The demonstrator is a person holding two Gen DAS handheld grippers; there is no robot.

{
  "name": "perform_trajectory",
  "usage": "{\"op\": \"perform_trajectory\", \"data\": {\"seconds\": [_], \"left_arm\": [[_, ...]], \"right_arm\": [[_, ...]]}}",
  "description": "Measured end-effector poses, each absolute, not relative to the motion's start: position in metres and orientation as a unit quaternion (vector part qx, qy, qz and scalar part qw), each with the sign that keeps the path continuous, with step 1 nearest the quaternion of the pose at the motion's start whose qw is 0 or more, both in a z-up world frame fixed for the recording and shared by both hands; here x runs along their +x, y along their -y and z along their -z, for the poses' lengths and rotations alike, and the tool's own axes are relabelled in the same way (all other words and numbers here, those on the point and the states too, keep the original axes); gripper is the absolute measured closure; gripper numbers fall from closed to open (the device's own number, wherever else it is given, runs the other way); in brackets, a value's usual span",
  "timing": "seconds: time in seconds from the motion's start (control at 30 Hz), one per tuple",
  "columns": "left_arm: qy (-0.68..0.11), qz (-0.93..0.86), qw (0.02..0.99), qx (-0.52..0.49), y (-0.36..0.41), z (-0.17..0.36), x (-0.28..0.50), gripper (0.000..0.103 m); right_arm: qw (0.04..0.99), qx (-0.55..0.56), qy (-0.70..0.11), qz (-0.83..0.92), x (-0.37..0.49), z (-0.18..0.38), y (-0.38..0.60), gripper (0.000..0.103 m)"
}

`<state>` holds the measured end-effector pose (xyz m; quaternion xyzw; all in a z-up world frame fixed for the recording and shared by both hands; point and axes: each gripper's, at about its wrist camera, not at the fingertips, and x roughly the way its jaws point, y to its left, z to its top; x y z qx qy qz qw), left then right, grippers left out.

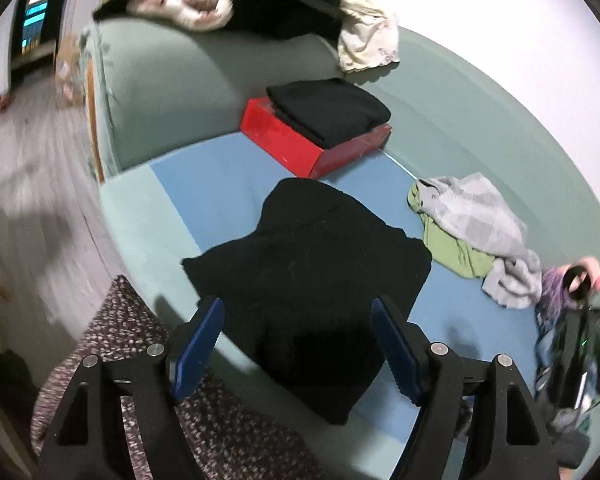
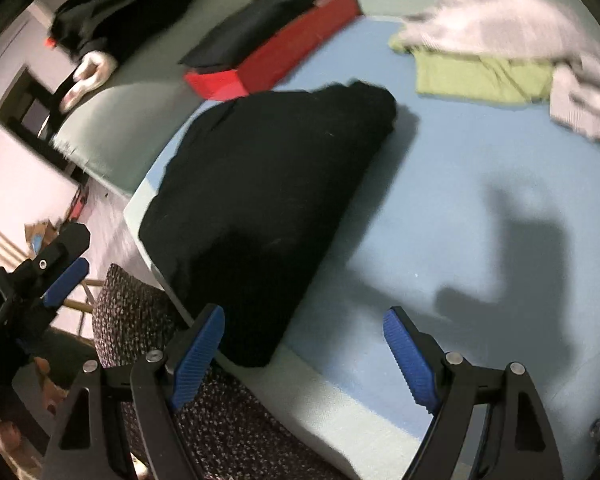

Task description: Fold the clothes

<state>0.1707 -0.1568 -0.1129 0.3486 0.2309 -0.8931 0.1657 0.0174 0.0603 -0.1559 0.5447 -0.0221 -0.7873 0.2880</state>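
A black garment (image 1: 308, 280) lies folded in a thick bundle on the blue seat (image 1: 204, 176) of a sofa, its near end hanging over the front edge. My left gripper (image 1: 300, 344) hovers just above that near end, open, with nothing touching its blue pads. In the right wrist view the same black garment (image 2: 268, 200) lies ahead and to the left. My right gripper (image 2: 306, 352) stands open over the seat's front edge, its left pad (image 2: 200, 344) close beside the garment's corner. The left gripper (image 2: 74, 256) shows at the far left edge.
A red box (image 1: 300, 144) carries a folded black garment (image 1: 332, 112) at the back of the seat. Crumpled grey and green clothes (image 1: 472, 224) lie at the right. Dark and white clothes (image 1: 236, 0) are piled on the green armrest (image 1: 180, 80). A person's speckled trouser leg (image 2: 140, 320) is near.
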Motion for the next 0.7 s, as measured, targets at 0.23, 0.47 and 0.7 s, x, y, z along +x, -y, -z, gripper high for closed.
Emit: {"op": "perform_trajectory", "data": {"seconds": [0.23, 0.47, 0.7], "left_arm": [[-0.192, 0.897, 0.187, 0.351, 0.146, 0.104, 0.190, 0.026], [-0.191, 0.893, 0.192, 0.359, 0.143, 0.109, 0.204, 0.026], [-0.196, 0.890, 0.199, 0.361, 0.147, 0.112, 0.210, 0.026]], "right_arm": [[0.310, 0.489, -0.049, 0.814, 0.041, 0.134, -0.038, 0.008], [0.307, 0.509, -0.066, 0.802, 0.033, 0.160, -0.023, 0.007], [0.296, 0.543, -0.082, 0.781, 0.021, 0.188, -0.002, 0.008]]}}
